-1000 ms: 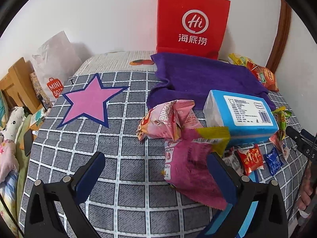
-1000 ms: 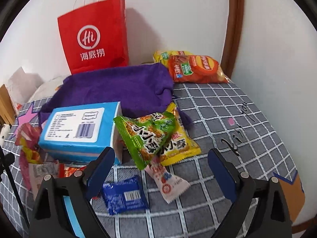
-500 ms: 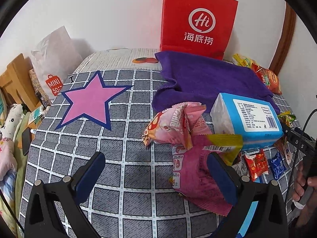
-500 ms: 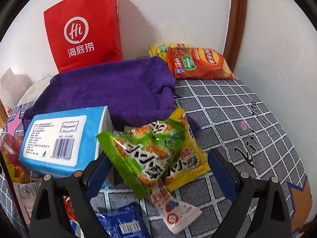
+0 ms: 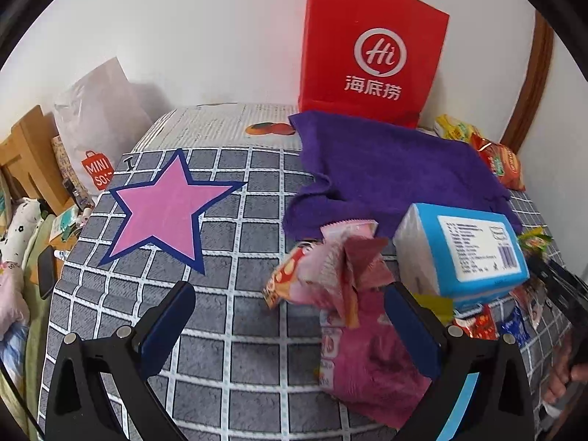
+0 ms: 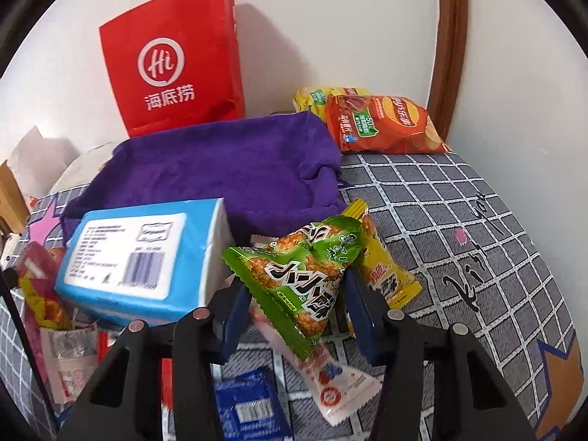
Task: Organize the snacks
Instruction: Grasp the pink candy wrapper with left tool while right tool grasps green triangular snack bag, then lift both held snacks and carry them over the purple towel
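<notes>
In the right wrist view my right gripper (image 6: pixel 296 296) has closed on a green snack bag (image 6: pixel 301 275) and grips its lower half. A yellow snack bag (image 6: pixel 386 275) lies just behind it, a white-pink packet (image 6: pixel 330 386) and a blue packet (image 6: pixel 250 404) below. In the left wrist view my left gripper (image 5: pixel 290 312) is open and empty above the grey checked cloth (image 5: pixel 220 330). Pink snack bags (image 5: pixel 330 275) lie by its right finger (image 5: pixel 411 334). A purple towel (image 5: pixel 386 169) lies behind the snacks.
A blue tissue pack (image 6: pixel 147 257) lies left of the green bag; it also shows in the left wrist view (image 5: pixel 466 250). A red paper bag (image 6: pixel 172 62) stands against the wall. Red and yellow chip bags (image 6: pixel 378 125) lie at the back right. Clutter lies off the left edge (image 5: pixel 22 239).
My right gripper moved forward and closed its fingers onto the green snack bag. My left gripper drifted left and slightly back, staying open.
</notes>
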Demonstrator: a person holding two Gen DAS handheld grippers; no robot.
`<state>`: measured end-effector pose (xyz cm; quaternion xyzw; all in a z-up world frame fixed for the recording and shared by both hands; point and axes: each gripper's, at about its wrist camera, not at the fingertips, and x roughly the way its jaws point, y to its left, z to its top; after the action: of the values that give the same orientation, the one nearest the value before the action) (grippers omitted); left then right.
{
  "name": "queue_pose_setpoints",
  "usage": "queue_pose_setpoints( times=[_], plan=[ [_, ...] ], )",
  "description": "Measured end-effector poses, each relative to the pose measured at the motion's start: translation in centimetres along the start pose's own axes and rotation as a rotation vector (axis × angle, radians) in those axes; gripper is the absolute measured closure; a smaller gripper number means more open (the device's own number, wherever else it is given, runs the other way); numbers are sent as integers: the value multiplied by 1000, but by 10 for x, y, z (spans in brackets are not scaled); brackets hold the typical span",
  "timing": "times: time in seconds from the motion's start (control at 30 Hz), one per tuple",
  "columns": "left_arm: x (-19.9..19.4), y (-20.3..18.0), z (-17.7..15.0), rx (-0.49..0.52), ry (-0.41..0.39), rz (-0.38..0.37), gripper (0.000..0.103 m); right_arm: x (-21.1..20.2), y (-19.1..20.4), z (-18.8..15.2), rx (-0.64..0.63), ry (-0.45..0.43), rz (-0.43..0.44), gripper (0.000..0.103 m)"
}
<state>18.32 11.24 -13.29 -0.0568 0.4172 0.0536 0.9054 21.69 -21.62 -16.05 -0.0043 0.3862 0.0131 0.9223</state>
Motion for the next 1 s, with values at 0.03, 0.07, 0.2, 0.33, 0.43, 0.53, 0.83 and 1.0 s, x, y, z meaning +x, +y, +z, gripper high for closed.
queue_pose_setpoints(
  times=[0.03,0.07,0.2,0.33,0.43,0.53,0.83,1.0],
  plan=[
    [3,1,1,-1,5,-4,0,-4,1,-1,-1,-3,2,54],
    [8,2,3,-4,11,-7,0,-10,1,-2,-3,-8,7,54],
    [21,4,7,-10,24,-21,3,-34,0,-13,3,-15,36,53],
    [36,2,7,3,56,-27,11,-46,-4,-28,24,9,49,54],
    [45,1,7,2,71,-51,18,-47,-6,-39,38,41,49,54],
    [46,1,6,-5,70,-77,39,-49,-8,-48,55,66,38,54],
    [26,7,5,10,56,-116,53,-72,3,-63,92,77,45,54],
    [0,15,7,29,22,-136,53,-96,14,-62,106,47,36,54]
  ],
)
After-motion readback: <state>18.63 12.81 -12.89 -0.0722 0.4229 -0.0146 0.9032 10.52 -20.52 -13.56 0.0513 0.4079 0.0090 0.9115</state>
